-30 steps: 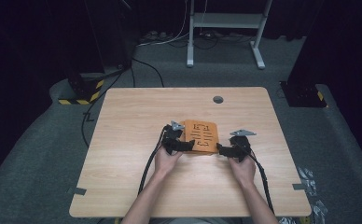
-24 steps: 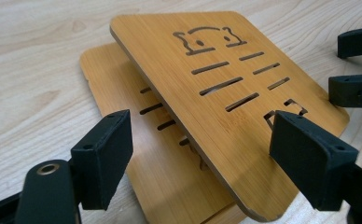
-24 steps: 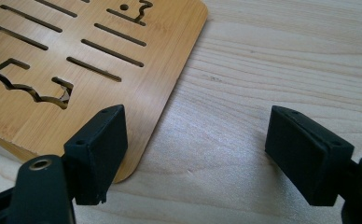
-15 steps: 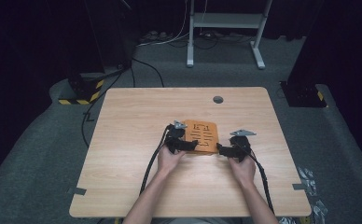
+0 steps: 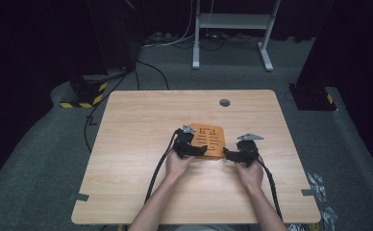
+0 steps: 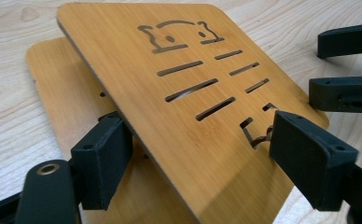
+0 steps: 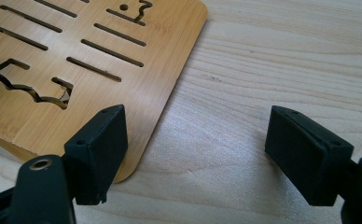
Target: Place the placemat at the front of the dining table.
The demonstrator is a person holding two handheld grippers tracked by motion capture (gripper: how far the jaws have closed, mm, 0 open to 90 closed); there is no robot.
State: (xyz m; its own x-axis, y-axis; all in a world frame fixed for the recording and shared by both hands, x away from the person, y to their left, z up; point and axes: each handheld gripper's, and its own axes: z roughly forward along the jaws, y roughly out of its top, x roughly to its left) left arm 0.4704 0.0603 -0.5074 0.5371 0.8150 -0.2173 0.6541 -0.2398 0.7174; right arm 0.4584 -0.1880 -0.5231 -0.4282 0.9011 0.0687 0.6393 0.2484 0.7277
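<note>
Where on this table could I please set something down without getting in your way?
The light wooden table is bare along its far half around the grey cable hole, and down its left side. It is crowded mid-front, where both grippers flank the orange slotted bamboo board.

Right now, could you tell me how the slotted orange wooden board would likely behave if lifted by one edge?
The slotted orange wooden board looks thin and rigid, so it probably stays flat, not floppy. Its smooth face may slip between tool pads. The cut-outs suggest it is fairly light.

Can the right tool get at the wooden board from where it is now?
Probably yes. The right tool is open beside the wooden board, one jaw over its corner, with bare table between the jaws. The left tool straddles the board's raised top panel.
</note>
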